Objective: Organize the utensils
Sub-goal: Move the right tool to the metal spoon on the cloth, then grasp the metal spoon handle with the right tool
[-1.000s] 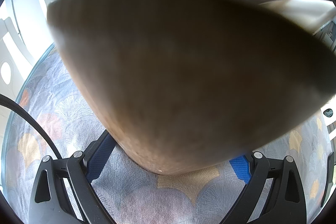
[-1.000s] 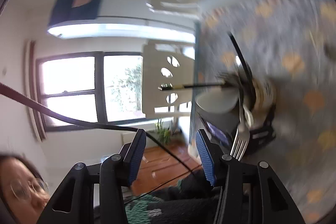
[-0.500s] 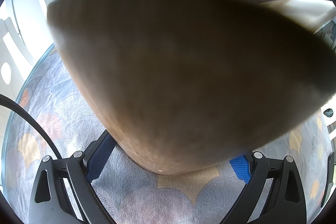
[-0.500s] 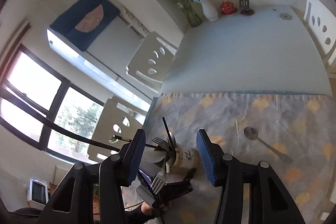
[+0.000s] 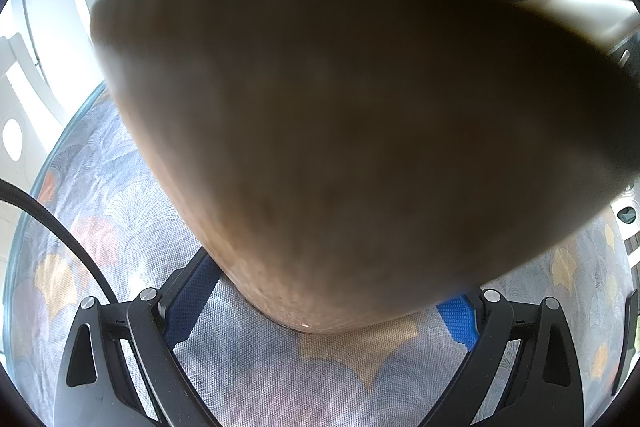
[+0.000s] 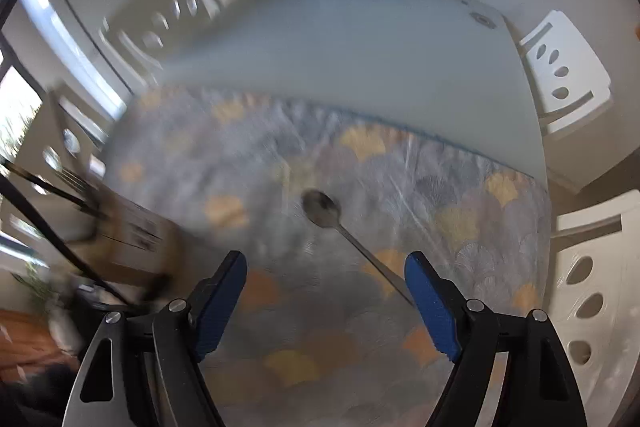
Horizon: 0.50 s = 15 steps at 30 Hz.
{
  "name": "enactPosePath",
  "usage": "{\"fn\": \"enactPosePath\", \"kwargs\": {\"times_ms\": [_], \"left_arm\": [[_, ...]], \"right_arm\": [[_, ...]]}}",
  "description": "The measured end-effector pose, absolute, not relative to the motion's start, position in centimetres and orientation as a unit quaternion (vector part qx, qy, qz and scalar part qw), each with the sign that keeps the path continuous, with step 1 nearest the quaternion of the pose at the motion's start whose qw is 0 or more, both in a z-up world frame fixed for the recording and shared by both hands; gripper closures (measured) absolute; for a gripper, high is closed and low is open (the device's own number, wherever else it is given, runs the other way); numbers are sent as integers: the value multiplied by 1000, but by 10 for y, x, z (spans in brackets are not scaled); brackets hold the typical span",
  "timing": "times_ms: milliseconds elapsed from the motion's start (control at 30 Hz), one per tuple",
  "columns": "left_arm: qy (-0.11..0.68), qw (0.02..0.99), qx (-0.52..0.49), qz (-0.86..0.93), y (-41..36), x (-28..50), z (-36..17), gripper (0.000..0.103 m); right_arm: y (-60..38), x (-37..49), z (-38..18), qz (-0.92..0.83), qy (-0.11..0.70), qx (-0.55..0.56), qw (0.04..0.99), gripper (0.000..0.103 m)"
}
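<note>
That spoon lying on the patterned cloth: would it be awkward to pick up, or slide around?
The spoon looks like thin metal, so probably stiff and light. It lies flat on the cloth, so the low handle may be hard to pinch and could slip between the blue pads. The woven cloth likely keeps it from sliding far. The right gripper has just been opening, nothing between its jaws.

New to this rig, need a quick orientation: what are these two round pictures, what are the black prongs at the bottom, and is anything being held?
No robot: a person carries a hand-held gripper in each hand, each with a fisheye camera looking along its fingers.

Left view: the left hand-held gripper is closed on a brown, blurred holder that fills the picture.

Right view: the right hand-held gripper has just been opening and holds nothing. It points down at a metal spoon lying on the patterned tablecloth, handle reaching toward the right finger.
</note>
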<state>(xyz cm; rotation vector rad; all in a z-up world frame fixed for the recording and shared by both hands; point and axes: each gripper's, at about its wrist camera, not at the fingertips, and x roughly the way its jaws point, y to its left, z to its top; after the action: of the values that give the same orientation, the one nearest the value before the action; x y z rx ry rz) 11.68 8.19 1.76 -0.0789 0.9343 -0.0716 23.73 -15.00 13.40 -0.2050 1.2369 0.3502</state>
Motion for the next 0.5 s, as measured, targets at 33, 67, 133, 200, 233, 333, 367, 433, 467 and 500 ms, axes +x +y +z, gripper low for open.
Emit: {"fn": "enactPosePath", "kwargs": {"times_ms": [33,67,133,200,233,333,367,433,467,500], "left_arm": [[450,891,-38,-34,82,117,18,5],[450,891,-38,-34,82,117,18,5],[450,891,-38,-34,82,117,18,5],[450,891,-38,-34,82,117,18,5],[450,891,-38,-35,82,117,18,5],[451,891,-38,-35,82,116,18,5],[451,891,-38,-35,82,117,18,5],[451,891,-38,-35,82,117,18,5],[451,891,-38,-35,82,117,18,5],[451,891,-38,-35,82,117,18,5]], "right_arm": [[-144,241,115,161,581,-117,789,27],[-139,244,101,161,584,-133,785,30],[-131,256,74,166,593,-145,774,31],[-127,267,59,165,599,-144,770,31],[-125,275,51,167,603,-141,767,31],[-120,289,38,170,608,-142,762,31],[-118,293,33,173,611,-147,758,31],[-115,299,23,178,615,-160,751,31],[-113,300,19,178,615,-167,750,31],[-111,301,15,180,616,-173,748,31]]}}
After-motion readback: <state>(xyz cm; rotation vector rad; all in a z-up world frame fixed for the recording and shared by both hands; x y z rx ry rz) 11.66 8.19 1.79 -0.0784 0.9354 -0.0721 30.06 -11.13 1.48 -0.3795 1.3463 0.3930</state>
